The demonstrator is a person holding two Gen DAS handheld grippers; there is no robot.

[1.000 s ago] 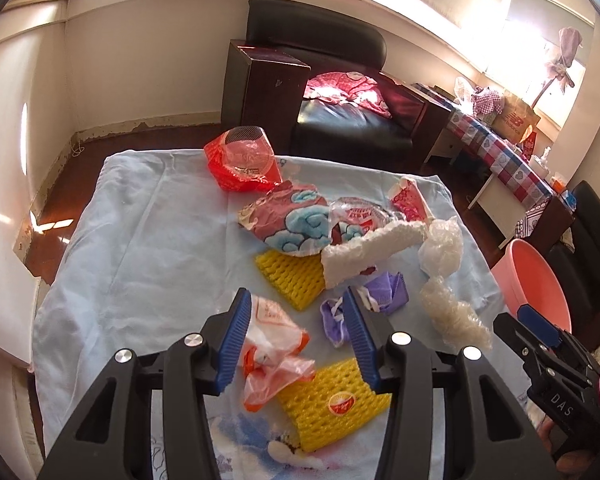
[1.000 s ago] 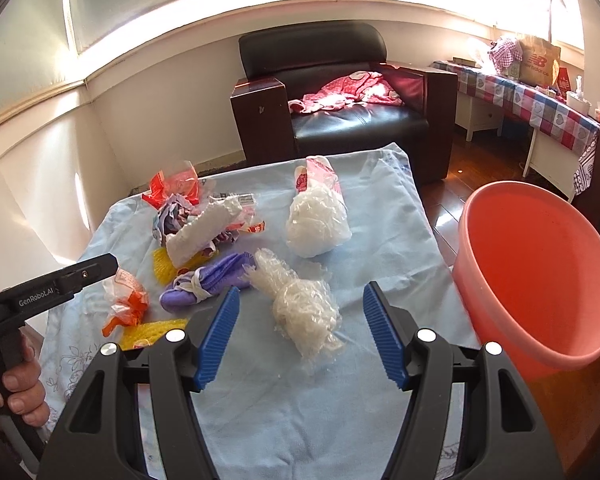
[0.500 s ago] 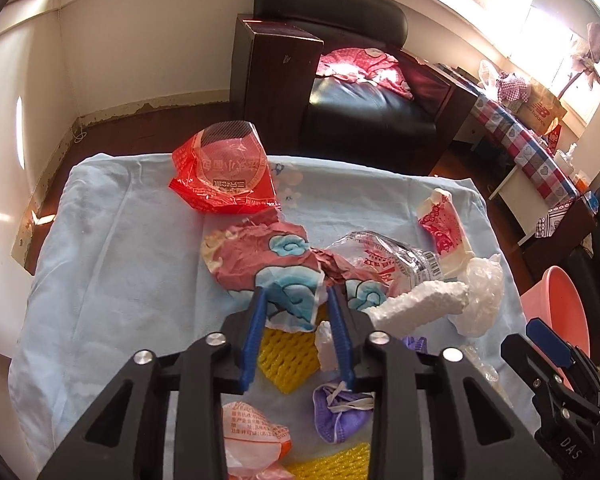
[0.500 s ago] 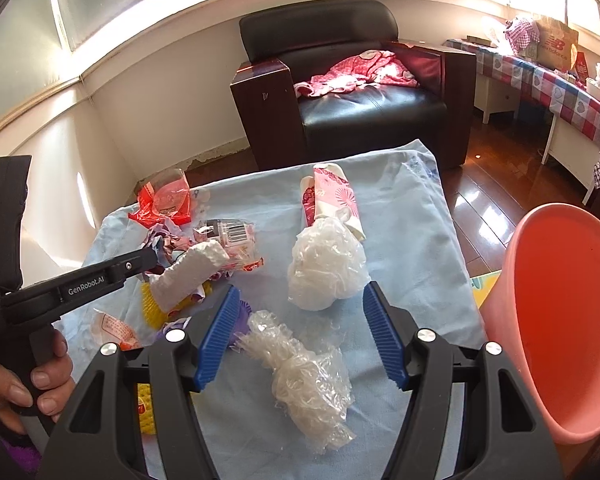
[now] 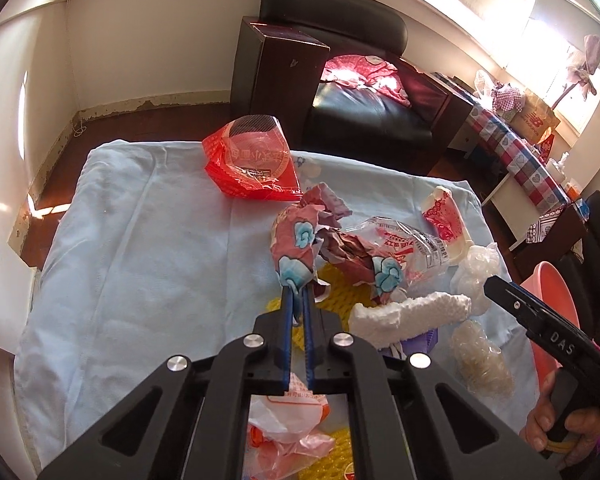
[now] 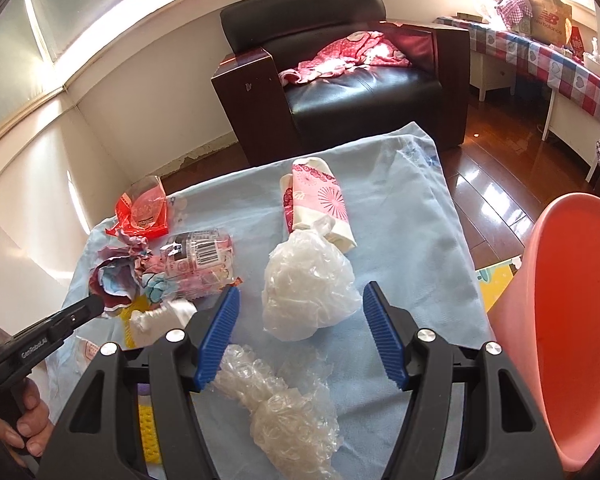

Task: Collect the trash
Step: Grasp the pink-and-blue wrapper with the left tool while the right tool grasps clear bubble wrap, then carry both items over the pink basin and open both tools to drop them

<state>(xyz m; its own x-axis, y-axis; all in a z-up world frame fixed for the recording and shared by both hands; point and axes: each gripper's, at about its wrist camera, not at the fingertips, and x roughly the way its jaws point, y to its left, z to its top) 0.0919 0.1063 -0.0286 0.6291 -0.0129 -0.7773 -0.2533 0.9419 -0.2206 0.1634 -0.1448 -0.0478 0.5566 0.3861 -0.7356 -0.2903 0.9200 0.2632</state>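
Note:
Trash lies scattered on a table under a light blue cloth (image 5: pixel 148 248). My left gripper (image 5: pixel 297 296) is shut on the near edge of a crumpled pink wrapper with blue cloud prints (image 5: pixel 300 240), which bunches up above the cloth. My right gripper (image 6: pixel 300 308) is open with its jaws either side of a clear crumpled plastic bag (image 6: pixel 306 288). A wad of bubble wrap (image 6: pixel 288 412) lies just under that gripper. The pink basin (image 6: pixel 572 320) stands at the right, off the table.
A red wrapper (image 5: pixel 248 160), a clear printed bag (image 5: pixel 404 240), a white foam sleeve (image 5: pixel 412 312), yellow foam net (image 5: pixel 336 288) and a pink-white paper pack (image 6: pixel 316 200) lie on the cloth. A black armchair (image 6: pixel 340 68) stands behind the table.
My left gripper moved forward from the orange bag and closed on the cloud-print wrapper, crumpling and lifting it. My right gripper moved forward to straddle the clear plastic bag, still open.

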